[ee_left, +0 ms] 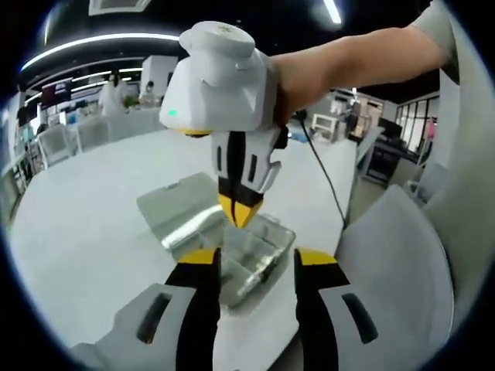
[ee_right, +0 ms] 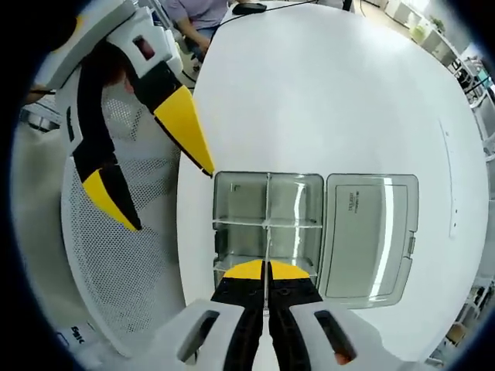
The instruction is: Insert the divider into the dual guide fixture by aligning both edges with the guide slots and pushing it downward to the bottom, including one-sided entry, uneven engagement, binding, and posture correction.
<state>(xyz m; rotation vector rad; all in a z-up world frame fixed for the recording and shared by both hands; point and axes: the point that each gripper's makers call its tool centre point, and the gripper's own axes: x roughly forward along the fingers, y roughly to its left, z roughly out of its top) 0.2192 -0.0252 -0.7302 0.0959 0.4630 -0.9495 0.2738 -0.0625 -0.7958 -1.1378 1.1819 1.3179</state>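
In the right gripper view, going left to right, we first see the left tongs (ee_right: 166, 197) entering from the upper left, their yellow-tipped jaws spread well apart, one tip just at the far left corner of the clear plastic box (ee_right: 240, 202), beside a white mesh chair (ee_right: 116, 255). The box sits at the near edge of the round white worktop (ee_right: 332, 93); its interior is split into compartments, and its hinged lid (ee_right: 371, 236) lies flat open to the right. At the bottom centre, the right tongs (ee_right: 267, 270) are pressed together on the thin transparent divider (ee_right: 267, 232), which stands upright along the box's middle line, crossing a transverse partition; we cannot tell how deep it sits in the guide slots. In the left gripper view, the left tongs (ee_left: 257, 257) rise from the bottom with a wide gap between the jaws and nothing held, framing the box (ee_left: 259, 255). Above it, the right tongs (ee_left: 240, 207) point downward into the box, jaws closed, held by a hand (ee_left: 290, 85). The lid (ee_left: 174, 209) lies to the left there.
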